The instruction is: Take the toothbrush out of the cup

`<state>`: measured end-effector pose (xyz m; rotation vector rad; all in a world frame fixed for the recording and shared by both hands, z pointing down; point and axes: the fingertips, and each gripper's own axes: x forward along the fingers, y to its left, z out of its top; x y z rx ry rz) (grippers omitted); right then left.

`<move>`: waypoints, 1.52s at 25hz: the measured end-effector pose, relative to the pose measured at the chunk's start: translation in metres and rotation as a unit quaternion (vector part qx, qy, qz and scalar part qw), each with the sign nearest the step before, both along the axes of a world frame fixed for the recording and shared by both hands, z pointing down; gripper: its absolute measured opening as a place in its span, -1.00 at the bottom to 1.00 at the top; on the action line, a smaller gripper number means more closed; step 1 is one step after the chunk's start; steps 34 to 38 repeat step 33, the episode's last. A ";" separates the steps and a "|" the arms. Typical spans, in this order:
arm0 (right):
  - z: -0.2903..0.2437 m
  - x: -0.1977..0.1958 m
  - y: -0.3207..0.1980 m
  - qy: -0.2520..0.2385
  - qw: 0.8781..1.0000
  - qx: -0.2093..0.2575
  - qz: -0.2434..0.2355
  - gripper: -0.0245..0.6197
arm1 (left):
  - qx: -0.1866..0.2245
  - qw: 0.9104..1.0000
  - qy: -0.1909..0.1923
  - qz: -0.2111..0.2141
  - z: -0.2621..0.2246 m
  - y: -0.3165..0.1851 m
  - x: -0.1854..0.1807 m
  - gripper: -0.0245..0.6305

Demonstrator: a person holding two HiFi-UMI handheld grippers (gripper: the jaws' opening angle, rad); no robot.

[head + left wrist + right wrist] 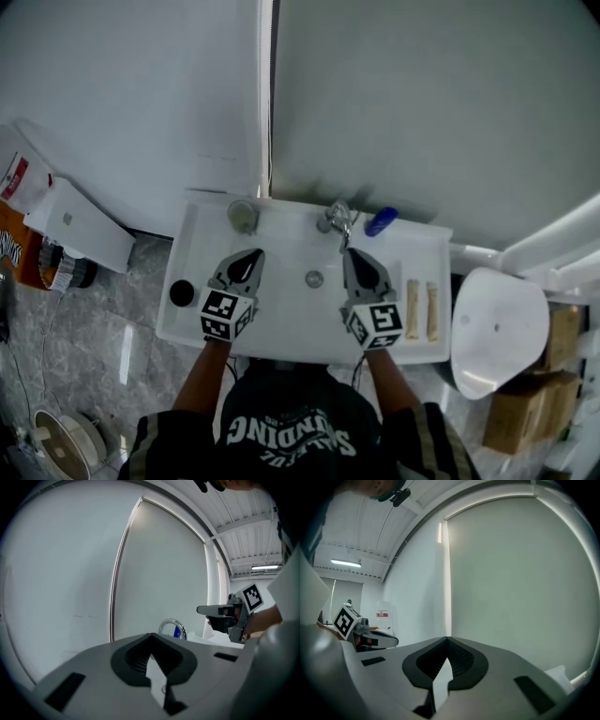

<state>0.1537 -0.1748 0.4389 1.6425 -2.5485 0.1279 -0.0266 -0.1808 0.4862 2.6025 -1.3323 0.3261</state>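
Note:
A clear cup (242,216) stands at the back left of the white sink (281,328); I cannot make out a toothbrush in it or anywhere else. My left gripper (250,254) hovers over the sink just in front of the cup, pointing at the wall, its jaws shut with nothing between them (151,635). My right gripper (349,253) hangs in front of the tap (337,219), also shut and empty (446,640). Each gripper shows at the edge of the other's view: the right gripper (202,610) and the left gripper (393,641).
A blue object (381,221) lies right of the tap. Two cream rolls (422,310) rest on the sink's right ledge, a black round thing (181,293) on its left ledge. A white toilet (497,328) stands at the right, boxes (56,225) on the floor at the left.

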 end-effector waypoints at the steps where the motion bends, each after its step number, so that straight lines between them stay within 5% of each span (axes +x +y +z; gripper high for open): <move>1: 0.000 0.006 -0.001 -0.001 1.000 0.000 0.009 -0.93 | 0.004 1.000 0.001 0.001 -0.003 -0.002 0.002 -0.93; 16: 0.014 0.042 0.004 -0.005 0.999 -0.013 0.039 -0.94 | 0.023 1.000 -0.001 0.019 -0.017 -0.006 0.032 -0.93; 38: 0.020 0.045 0.007 -0.008 0.999 -0.023 0.035 -0.94 | 0.014 1.000 -0.002 0.025 -0.009 -0.005 0.040 -0.93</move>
